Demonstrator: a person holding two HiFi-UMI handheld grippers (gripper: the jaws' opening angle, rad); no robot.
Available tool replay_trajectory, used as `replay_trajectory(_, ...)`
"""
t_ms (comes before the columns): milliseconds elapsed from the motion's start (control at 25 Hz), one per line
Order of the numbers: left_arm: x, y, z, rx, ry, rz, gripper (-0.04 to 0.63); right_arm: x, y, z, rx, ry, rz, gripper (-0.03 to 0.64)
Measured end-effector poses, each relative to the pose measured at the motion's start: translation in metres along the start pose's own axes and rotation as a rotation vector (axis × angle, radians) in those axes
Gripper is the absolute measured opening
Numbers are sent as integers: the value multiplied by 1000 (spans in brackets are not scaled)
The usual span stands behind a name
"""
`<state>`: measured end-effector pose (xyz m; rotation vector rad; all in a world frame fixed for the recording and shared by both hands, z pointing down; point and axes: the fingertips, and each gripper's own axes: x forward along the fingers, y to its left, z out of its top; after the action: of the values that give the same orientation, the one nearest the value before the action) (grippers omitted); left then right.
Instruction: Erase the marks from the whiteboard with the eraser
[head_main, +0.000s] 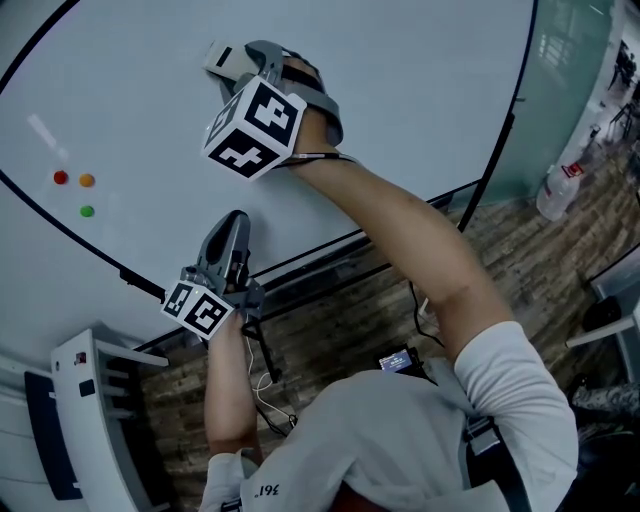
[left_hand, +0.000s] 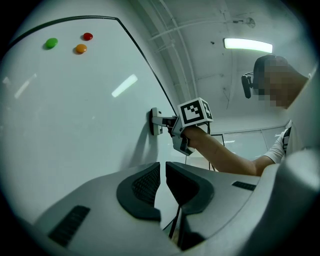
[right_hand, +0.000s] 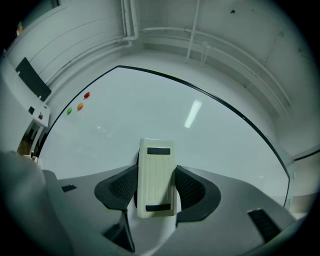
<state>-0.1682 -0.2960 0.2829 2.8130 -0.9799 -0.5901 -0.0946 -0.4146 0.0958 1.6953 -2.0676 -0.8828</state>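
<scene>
Across almost every view, whiteboard (head_main: 420, 90), wall-mounted, dark-framed, looks clean. No marks visible anywhere (glare streaks only), so there's little or nothing left to wipe, as far as I can judge.

Right arm (head_main: 400, 240) is reached up and forward, elbow slightly bent, bare forearm, white sleeve at the shoulder. Right gripper (head_main: 245, 62) is high on the board with its jaws clamped on the long sides of the eraser (right_hand: 156, 177), a cream block. In the left gripper view the eraser's face sits flat against the board.

Left arm is tucked low. Left gripper (head_main: 233, 222) points up at the board's lower edge, and its tips look close to or on the board. Its jaws are nearly together with only a thin slit, nothing between them.

Three small magnets, red (head_main: 60, 177), orange (head_main: 87, 180) and green (head_main: 87, 211), sit well apart from the eraser on the left side of the board.

Risks:
- The eraser is held only by its side edges, so hard pressing or a tilted wrist could twist it out of the jaws.
- A wide sweep to the left could knock the magnets.
- An uneven angle would lift one end and give patchy contact.
</scene>
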Motion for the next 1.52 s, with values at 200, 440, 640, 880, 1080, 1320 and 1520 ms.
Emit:
replay_trajectory(200,19,-11,-10,-7,9,-21,41,-6,-27,-23,-1,16,-30,250)
replay_trajectory(440,41,-25,-22,-15,20,-46,41,-14,-54,-46,4,33,-46,250)
replay_trajectory(640,51,-29,-27,-20,30,-58,41,-16,-64,-57,8,40,-55,250)
replay_trajectory(880,64,-33,-38,-26,45,-70,41,-20,-83,-74,14,48,-79,250)
replay_trajectory(1080,78,-39,-47,-26,61,-74,41,-24,-100,-90,23,51,-96,250)
replay_trajectory(1320,94,-47,-55,-25,76,-81,41,-27,-120,-110,28,62,-112,250)
replay_trajectory(1520,109,-56,-65,-29,87,-91,41,-31,-138,-126,33,69,-123,250)
